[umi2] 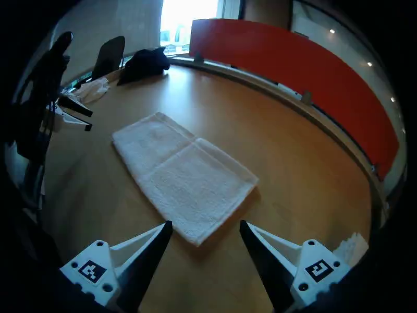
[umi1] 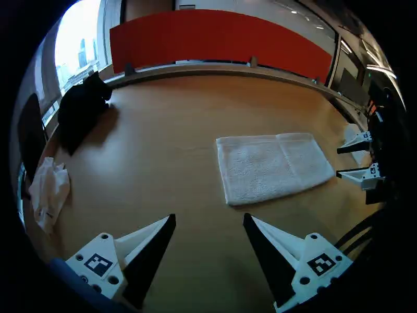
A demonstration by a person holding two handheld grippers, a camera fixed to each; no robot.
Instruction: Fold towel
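Closest to the lens in the right gripper view are the two white-and-black fingers of my right hand-held gripper (umi2: 204, 223), spread wide and holding nothing. Just past them lies the towel (umi2: 182, 177), white and flat on the wooden surface (umi2: 292, 172). It is a long rectangle running away to the left, and its near corner shows between my fingertips. My left hand-held gripper (umi1: 208, 216) is also spread wide and empty. In the left gripper view the towel sits ahead and to the right, well apart from those fingers.

The towel looks like looped terry, so I judge it light, soft and limp. It should sag and drape once lifted, and one raised corner would drag the rest along. The pile should give the pads good purchase, and nothing about it is fragile. I would take the two corners of one short end, one in each hand-held gripper. Pinching every layer close to the edge should let that end rise level.

A ridge crosses the towel's middle. I cannot tell whether it is the edge of a layer already folded over or a woven band, so the number of layers is unclear. I also cannot tell how high my fingers hang above the surface. Far off, by the window, sits a dark bundle (umi1: 81, 112) too shadowed to identify, with a crumpled white cloth (umi1: 48, 190) nearer the edge. A small white object (umi2: 352, 248) is cut off at the lower right of the right gripper view.
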